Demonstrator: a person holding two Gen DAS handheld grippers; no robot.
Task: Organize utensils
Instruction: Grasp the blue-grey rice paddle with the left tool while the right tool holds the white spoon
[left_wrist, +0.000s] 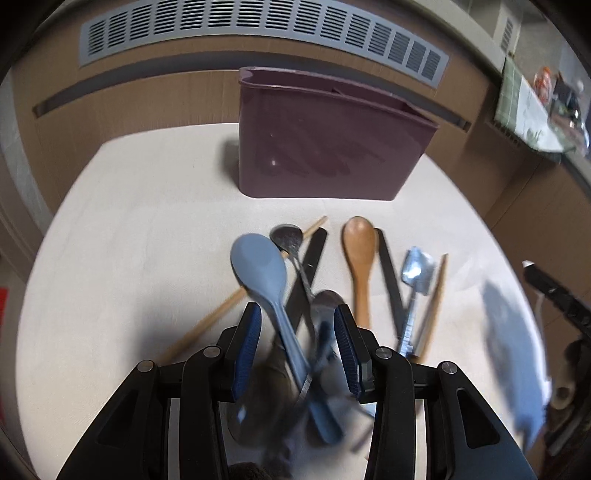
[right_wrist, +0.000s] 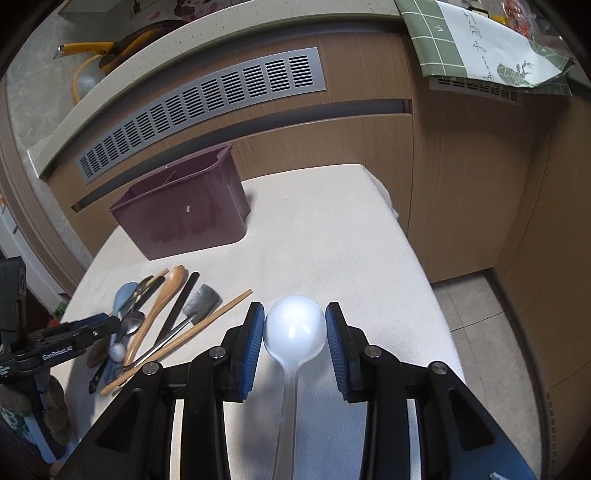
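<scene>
The right gripper (right_wrist: 294, 325) is clamping the white ladle (right_wrist: 294, 326) by its bowl, ready for the maroon holder (right_wrist: 184, 218). The left gripper (left_wrist: 297, 325), fingers apart, is hovering over the blue spoon (left_wrist: 260, 269), seemingly untouched, on the surface (right_wrist: 332, 240).

We see a cream cloth-covered table (right_wrist: 332, 236), wood-grain cabinet fronts (right_wrist: 461, 177) behind it, a long grey vent grille (right_wrist: 207, 107), a pale speckled countertop (right_wrist: 229, 33) above, light floor tiles (right_wrist: 476, 317) at right.
</scene>
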